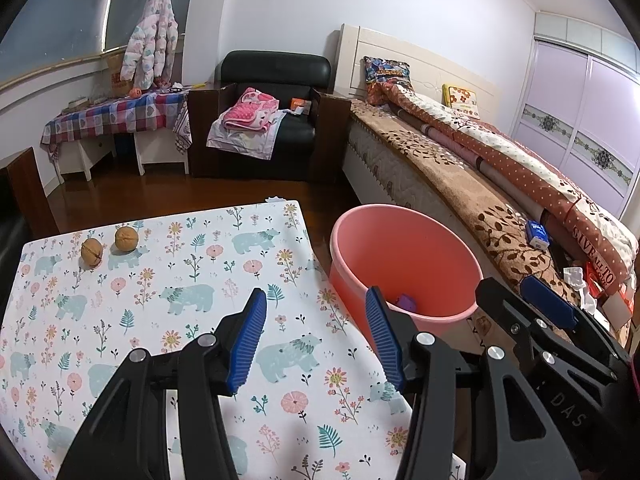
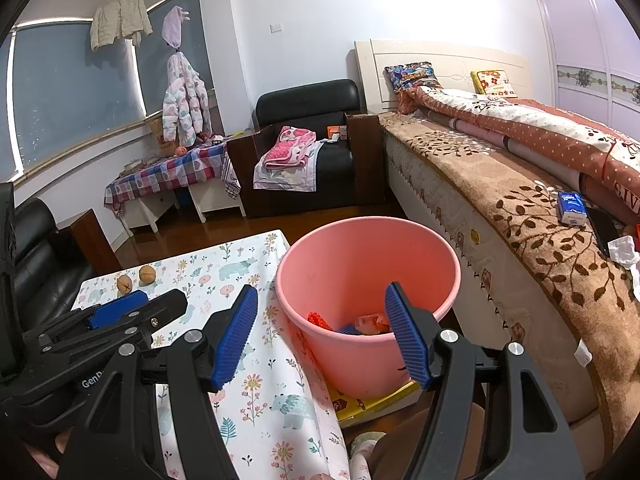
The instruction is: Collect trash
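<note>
A bedroom scene from two hand-held tools. The left tool [image 1: 316,336] has its blue ribbed pads spread wide with nothing between them; it hangs above the near right edge of a surface [image 1: 168,320] covered in a cloth printed with bears and flowers, touching nothing. The right tool [image 2: 320,332] is likewise spread wide and empty, hanging over the near rim of a pink bucket [image 2: 360,256] that stands on the floor between the surface and a bed [image 2: 520,216].

Two walnuts [image 1: 109,245] sit side by side near the far left corner of the surface, well apart from both tools. They are roundish, with no clear long axis; the left one shows a dark seam running roughly upright and faces the cameras.

The left wrist view shows only a small purple scrap at the bucket's bottom. The right wrist view looks deeper in and shows trash [image 2: 352,323] there: a red piece, a blue piece and a pink-orange wrapper. It also shows a yellow flat item under the bucket, and the left tool low at the left. The left wrist view shows the right tool at its right edge.
</note>
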The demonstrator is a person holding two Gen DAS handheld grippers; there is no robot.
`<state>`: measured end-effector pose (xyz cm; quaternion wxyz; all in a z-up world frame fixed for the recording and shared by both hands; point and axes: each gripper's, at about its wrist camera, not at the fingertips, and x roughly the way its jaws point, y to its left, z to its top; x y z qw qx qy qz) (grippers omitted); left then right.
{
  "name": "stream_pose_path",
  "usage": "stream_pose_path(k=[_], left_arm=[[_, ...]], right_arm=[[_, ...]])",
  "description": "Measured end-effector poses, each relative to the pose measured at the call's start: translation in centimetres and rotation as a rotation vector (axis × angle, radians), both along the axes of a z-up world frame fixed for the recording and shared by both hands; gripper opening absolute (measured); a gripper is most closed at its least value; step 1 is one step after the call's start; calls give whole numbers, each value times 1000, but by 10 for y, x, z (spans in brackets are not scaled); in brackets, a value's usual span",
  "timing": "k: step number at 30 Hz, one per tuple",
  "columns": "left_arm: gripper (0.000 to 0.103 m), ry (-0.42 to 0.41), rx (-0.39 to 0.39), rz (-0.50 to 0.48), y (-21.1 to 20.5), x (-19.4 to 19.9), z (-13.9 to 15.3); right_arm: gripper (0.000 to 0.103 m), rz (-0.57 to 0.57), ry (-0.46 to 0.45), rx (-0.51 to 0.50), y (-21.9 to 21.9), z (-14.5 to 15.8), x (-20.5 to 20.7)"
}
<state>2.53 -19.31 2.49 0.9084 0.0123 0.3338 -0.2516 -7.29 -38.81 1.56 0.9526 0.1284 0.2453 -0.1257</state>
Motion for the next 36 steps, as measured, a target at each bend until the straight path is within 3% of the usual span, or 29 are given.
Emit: stream_pose_path(k=[36], left_arm=[[51, 7, 1, -1, 0, -2, -6]], right_arm=[[67, 1, 14, 4, 0, -5, 1]])
